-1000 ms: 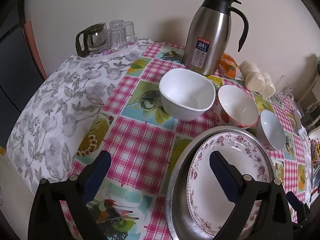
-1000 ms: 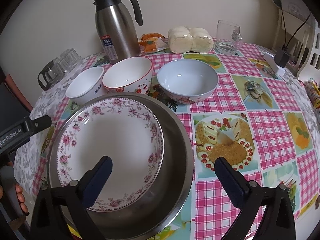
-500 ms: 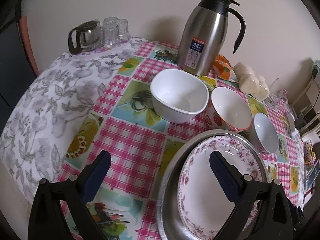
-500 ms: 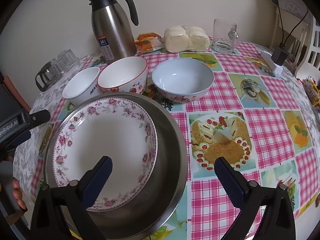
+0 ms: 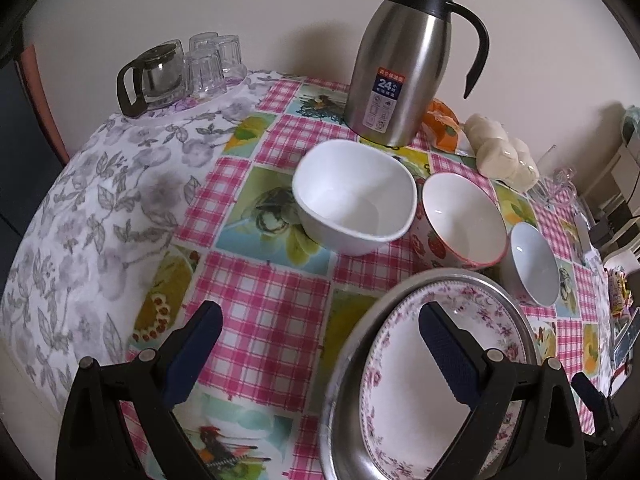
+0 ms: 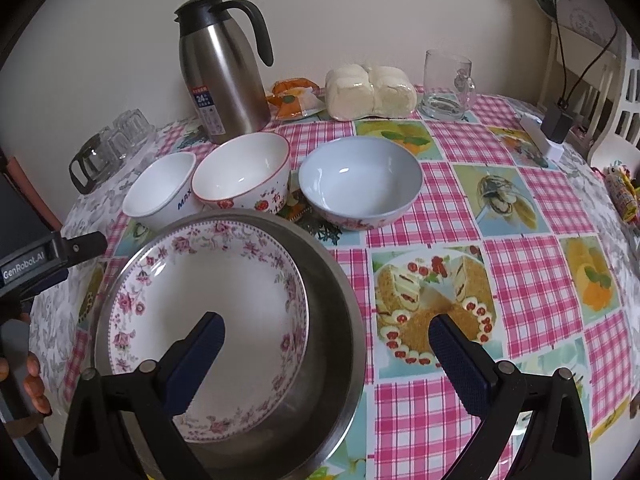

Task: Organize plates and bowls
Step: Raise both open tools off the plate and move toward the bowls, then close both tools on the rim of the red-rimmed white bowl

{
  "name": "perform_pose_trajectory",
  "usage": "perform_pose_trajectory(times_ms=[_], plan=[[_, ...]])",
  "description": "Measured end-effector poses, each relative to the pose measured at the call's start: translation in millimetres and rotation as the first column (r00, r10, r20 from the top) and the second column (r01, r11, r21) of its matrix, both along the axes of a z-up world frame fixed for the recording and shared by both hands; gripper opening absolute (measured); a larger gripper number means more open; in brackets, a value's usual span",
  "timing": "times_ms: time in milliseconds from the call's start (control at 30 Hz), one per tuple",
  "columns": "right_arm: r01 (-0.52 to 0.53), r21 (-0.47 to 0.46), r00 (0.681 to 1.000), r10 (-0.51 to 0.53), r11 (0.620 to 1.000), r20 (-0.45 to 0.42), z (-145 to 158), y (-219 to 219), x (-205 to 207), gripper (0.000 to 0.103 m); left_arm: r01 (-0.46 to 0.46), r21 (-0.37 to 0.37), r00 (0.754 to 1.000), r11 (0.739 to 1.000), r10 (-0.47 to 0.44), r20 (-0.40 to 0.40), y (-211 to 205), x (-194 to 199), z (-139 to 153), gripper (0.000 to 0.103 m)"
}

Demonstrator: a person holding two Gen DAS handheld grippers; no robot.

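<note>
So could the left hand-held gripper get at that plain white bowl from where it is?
Probably yes. The left hand-held gripper is open, and only bare tablecloth lies between it and the white bowl. The strawberry bowl crowds only its far side.

At the lower left of the frame a floral plate lies inside a steel basin on the desk. The right claw gapes wide above the basin's right rim. Beyond stand three empty bowls: white bowl, red-rimmed bowl, blue bowl.
</note>
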State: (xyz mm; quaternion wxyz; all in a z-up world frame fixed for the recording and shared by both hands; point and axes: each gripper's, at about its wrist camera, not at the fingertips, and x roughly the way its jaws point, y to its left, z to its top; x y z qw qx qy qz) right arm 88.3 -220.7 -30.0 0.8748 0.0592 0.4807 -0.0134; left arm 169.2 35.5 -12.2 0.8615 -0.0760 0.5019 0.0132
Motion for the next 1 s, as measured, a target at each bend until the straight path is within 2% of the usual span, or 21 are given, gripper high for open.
perform_pose_trajectory(times_ms=[267, 467, 600, 733, 833, 1000], plan=[[-0.015, 0.011, 0.999, 0.014, 1.0, 0.035, 20.8, -6.1, 22.8, 0.103, 0.023, -0.021, 1.0, 1.0, -0.024, -0.01, 15.0, 26.3, 22.3, 0.098], [-0.034, 0.029, 0.997, 0.032, 0.999, 0.064, 46.4, -10.8, 49.0, 0.103, 0.041, -0.079, 0.998, 0.996, -0.044, -0.033, 17.5, 49.5, 36.3, 0.087], [-0.071, 0.043, 0.995, 0.068, 0.997, 0.069, 56.7, -3.0, 67.9, 0.103, 0.043, -0.084, 0.998, 0.996, -0.047, -0.045, 14.1, 63.6, 42.8, 0.079], [-0.102, 0.032, 0.992, 0.1, 0.994, 0.072, 62.8, 8.4, 87.8, 0.102, 0.07, -0.152, 0.995, 0.986, -0.08, -0.06, 4.9, 74.6, 43.8, 0.076], [-0.127, 0.04, 0.991, 0.124, 0.991, 0.054, 60.8, 15.6, 102.0, 0.099, 0.078, -0.181, 0.992, 0.98, -0.094, -0.08, -5.0, 81.4, 38.8, 0.073], [-0.156, 0.041, 0.988, 0.155, 0.987, 0.02, 48.0, 25.2, 123.3, 0.086, 0.09, -0.23, 0.984, 0.969, -0.122, -0.128, -23.6, 88.5, 21.3, 0.066]])
